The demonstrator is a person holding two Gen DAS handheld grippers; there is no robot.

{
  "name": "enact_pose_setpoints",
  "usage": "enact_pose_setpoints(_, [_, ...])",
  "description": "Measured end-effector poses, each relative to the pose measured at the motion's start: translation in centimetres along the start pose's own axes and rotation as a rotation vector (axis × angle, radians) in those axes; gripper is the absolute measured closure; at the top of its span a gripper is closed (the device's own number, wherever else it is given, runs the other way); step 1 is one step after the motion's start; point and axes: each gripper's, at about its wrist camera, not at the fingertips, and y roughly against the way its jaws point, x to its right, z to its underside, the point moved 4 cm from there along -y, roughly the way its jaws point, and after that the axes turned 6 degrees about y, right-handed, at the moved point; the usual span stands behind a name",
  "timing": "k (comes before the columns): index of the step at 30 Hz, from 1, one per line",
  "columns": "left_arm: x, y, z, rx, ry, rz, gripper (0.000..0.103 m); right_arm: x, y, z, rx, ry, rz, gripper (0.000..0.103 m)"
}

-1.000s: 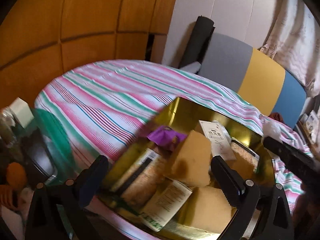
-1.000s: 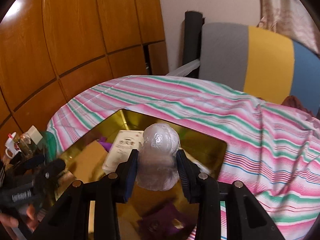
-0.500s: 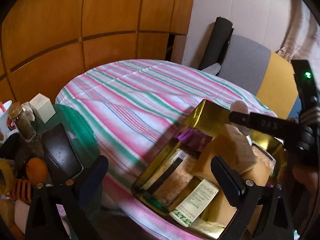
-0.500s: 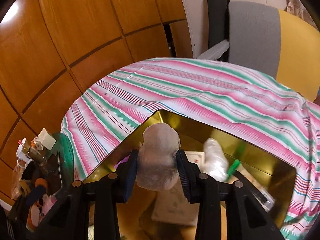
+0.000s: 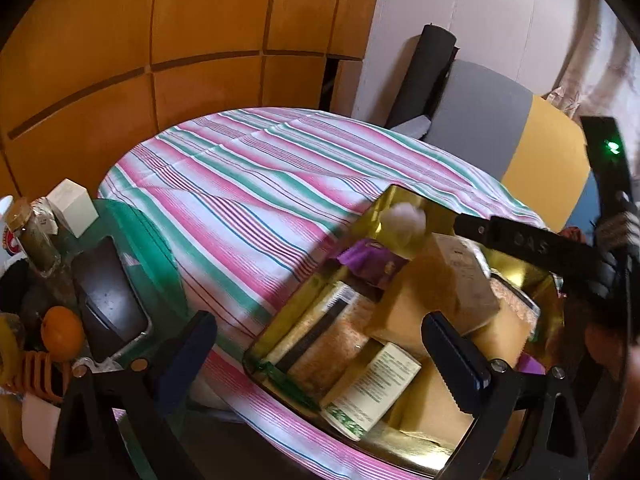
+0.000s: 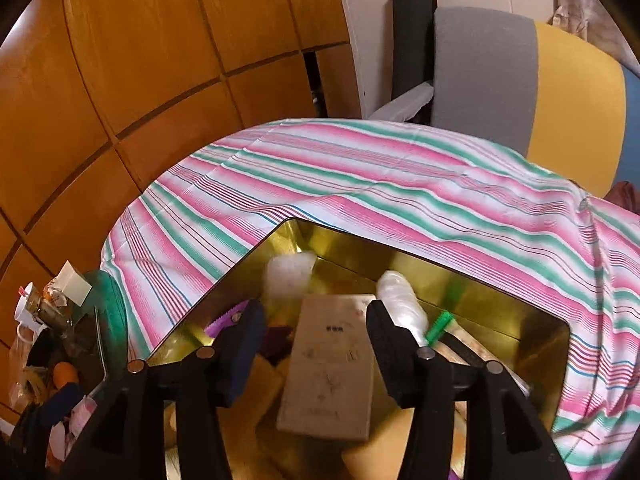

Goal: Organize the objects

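A gold tray [image 6: 400,248] packed with boxes and packets lies on the striped tablecloth [image 6: 360,168]. My right gripper [image 6: 316,316] hovers over it with its jaws opening and nothing between them. A white plastic-wrapped bundle [image 6: 288,276] lies blurred in the tray's far corner, just beyond the fingertips. The left wrist view shows the same bundle [image 5: 402,220] against the tray's far wall, with a right finger [image 5: 520,240] reaching over the tray [image 5: 256,356]. My left gripper [image 5: 320,344] stands wide open and empty above the tray's near left corner.
In the tray are a beige box [image 6: 332,368], a second clear-wrapped bundle [image 6: 400,300] and a purple packet [image 5: 368,260]. A green-rimmed bin [image 5: 132,264] with a bottle, an orange and a white box stands at the left. A grey, yellow and blue cushion [image 6: 520,80] stands behind the table.
My right gripper carried the white bundle leftwards over the tray, then opened its jaws and let it go. The bundle now lies in the far corner. The left gripper hardly moved.
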Motion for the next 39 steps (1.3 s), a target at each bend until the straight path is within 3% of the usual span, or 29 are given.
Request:
enact_pose_setpoints(8, [1.5, 0.4, 1.1, -0.025, -0.057, -0.006, 0.000, 0.1, 4.6, 2.2, 0.073, -0.019, 0.042, 0.045])
enact_pose_setpoints(12, [2.0, 1.1, 1.4, -0.017, -0.100, -0.028, 0.000, 0.1, 7.5, 3.4, 0.123, -0.013, 0.133, 0.035])
enact_pose_setpoints(18, [2.9, 2.6, 1.7, 0.023, -0.178, -0.103, 0.000, 1.0, 10.6, 5.7, 0.144, -0.066, 0.247, 0.035])
enact_pose_setpoints(33, [3.7, 5.4, 2.7, 0.037, -0.221, -0.142, 0.000, 2.6, 13.2, 9.6, 0.070, -0.220, 0.366, 0.034])
enact_pose_setpoints(36, [3.8, 5.4, 2.7, 0.025, -0.218, -0.140, 0.000, 2.2, 13.1, 10.0, 0.060, -0.216, 0.371, 0.031])
enact_pose_setpoints(39, [3.6, 5.1, 2.8, -0.008, -0.203, -0.139, 0.000, 1.8, 12.5, 10.3, -0.004, -0.183, 0.410, 0.027])
